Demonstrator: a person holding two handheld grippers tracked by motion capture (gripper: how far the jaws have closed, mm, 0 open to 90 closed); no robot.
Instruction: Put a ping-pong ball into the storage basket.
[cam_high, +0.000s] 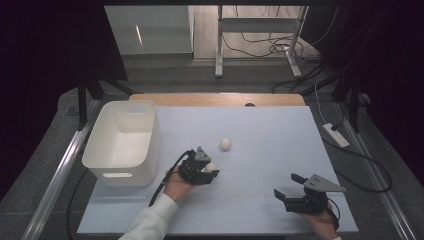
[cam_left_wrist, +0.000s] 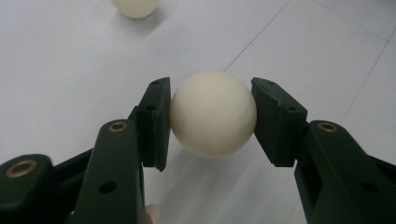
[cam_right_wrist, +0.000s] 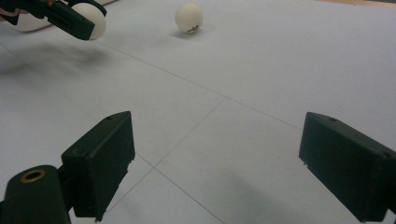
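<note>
A cream-white ball (cam_left_wrist: 213, 114) sits squeezed between both black pads of my left gripper (cam_left_wrist: 211, 122), just above the white table sheet. In the high view that gripper (cam_high: 211, 170) is near the table's middle with the ball (cam_high: 209, 167) at its tip. From the right gripper view the held ball (cam_right_wrist: 91, 19) appears at the top left. A second white ball (cam_high: 225, 144) (cam_right_wrist: 189, 18) (cam_left_wrist: 135, 7) lies loose on the sheet a little beyond the left gripper. My right gripper (cam_high: 284, 194) (cam_right_wrist: 217, 163) rests near the front right, jaws wide apart with nothing between them.
A white plastic bin (cam_high: 122, 142) stands at the left of the table, close beside the left hand. The white sheet (cam_high: 270, 135) covers the table; a wooden edge (cam_high: 215, 99) runs along the back. Cables and a metal stand lie on the floor beyond.
</note>
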